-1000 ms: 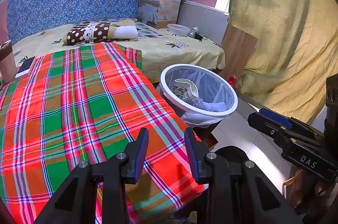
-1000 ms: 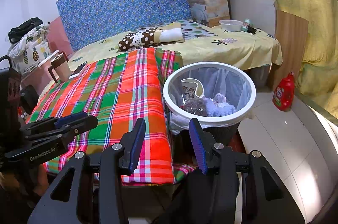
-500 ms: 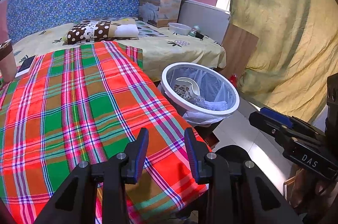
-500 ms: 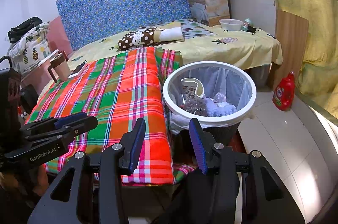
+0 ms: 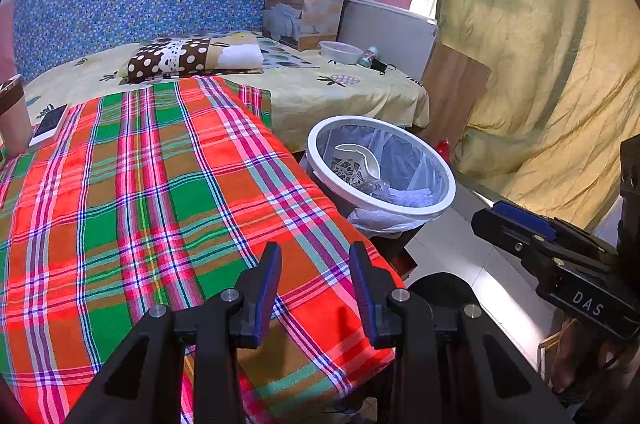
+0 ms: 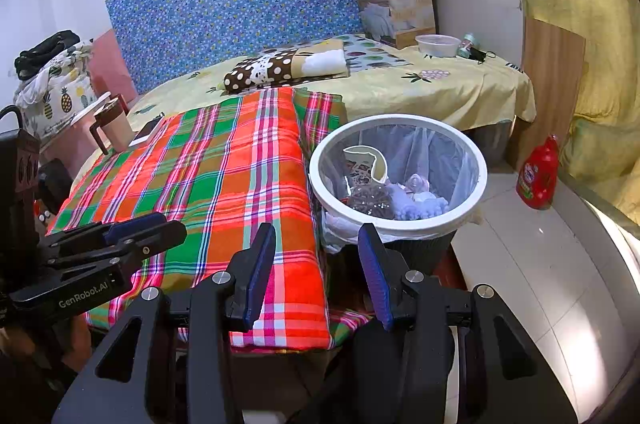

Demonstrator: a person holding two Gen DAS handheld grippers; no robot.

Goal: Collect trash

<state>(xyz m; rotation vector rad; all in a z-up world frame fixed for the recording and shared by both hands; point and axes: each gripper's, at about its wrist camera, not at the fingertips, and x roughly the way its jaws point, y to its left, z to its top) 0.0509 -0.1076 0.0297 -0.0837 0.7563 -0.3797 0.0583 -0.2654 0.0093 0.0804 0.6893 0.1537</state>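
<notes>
Right wrist view showed my right hand-held gripper (image 6: 316, 264) open and empty, nearer than the left hand-held gripper (image 5: 314, 282), also open, to the trash bin (image 6: 400, 224) just ahead-right.

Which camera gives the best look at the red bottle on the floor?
The right wrist view: the red bottle stands whole beside the wooden board. The left wrist view shows only a red sliver behind the trash bin.

One white-rimmed trash bin (image 6: 476, 184), one plaid blanket (image 6: 224, 176), one polka-dot pillow (image 6: 260, 72), one boxed quilt (image 6: 396, 4), one red bottle (image 6: 538, 174), one mug (image 6: 114, 128), two grippers, left (image 5: 314, 284) and right (image 6: 316, 264)
</notes>
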